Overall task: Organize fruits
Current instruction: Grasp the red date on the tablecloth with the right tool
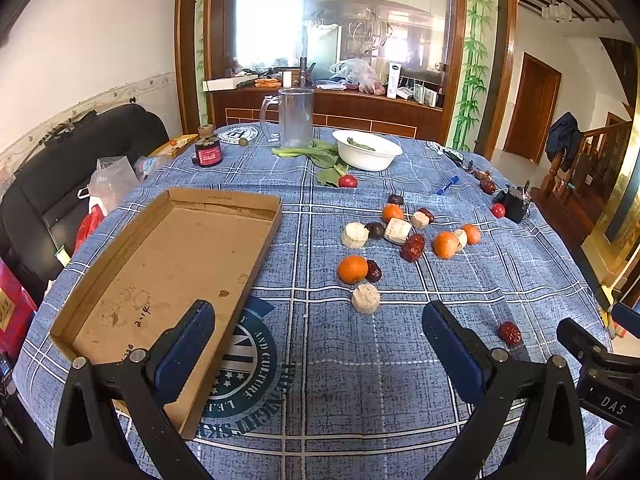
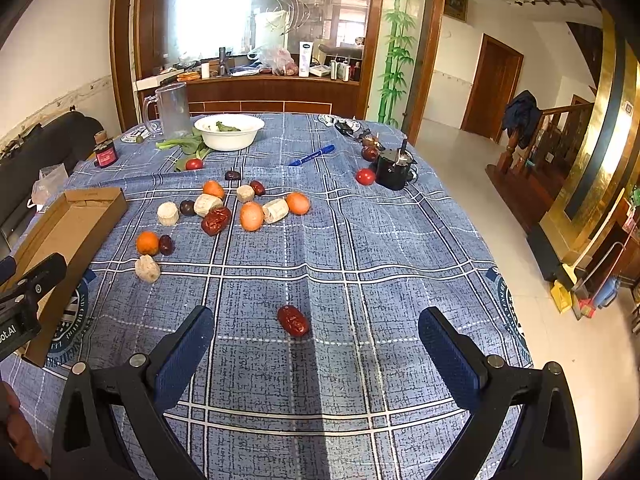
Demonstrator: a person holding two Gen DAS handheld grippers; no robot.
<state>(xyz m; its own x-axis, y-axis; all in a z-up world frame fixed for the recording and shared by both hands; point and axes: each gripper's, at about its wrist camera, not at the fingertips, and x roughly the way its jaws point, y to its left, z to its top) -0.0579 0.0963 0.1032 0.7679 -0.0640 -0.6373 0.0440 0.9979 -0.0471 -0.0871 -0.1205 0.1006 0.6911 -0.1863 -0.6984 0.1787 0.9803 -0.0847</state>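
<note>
While both sets of jaws stand wide apart and grasp nothing, the fruit sits loose on the surface: a lone red date (image 2: 293, 320) lies just ahead of the right gripper (image 2: 316, 356), the rest clustered beyond. Round oranges (image 1: 352, 269) could roll if nudged. The left gripper (image 1: 318, 350) hovers low beside the cardboard tray (image 1: 120, 248), which holds no fruit, and could bump its rim.

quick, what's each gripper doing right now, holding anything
Left gripper: open, holding nothing, above the tablecloth beside the cardboard tray.
Right gripper: open, holding nothing, red date lying ahead between its fingers.
</note>
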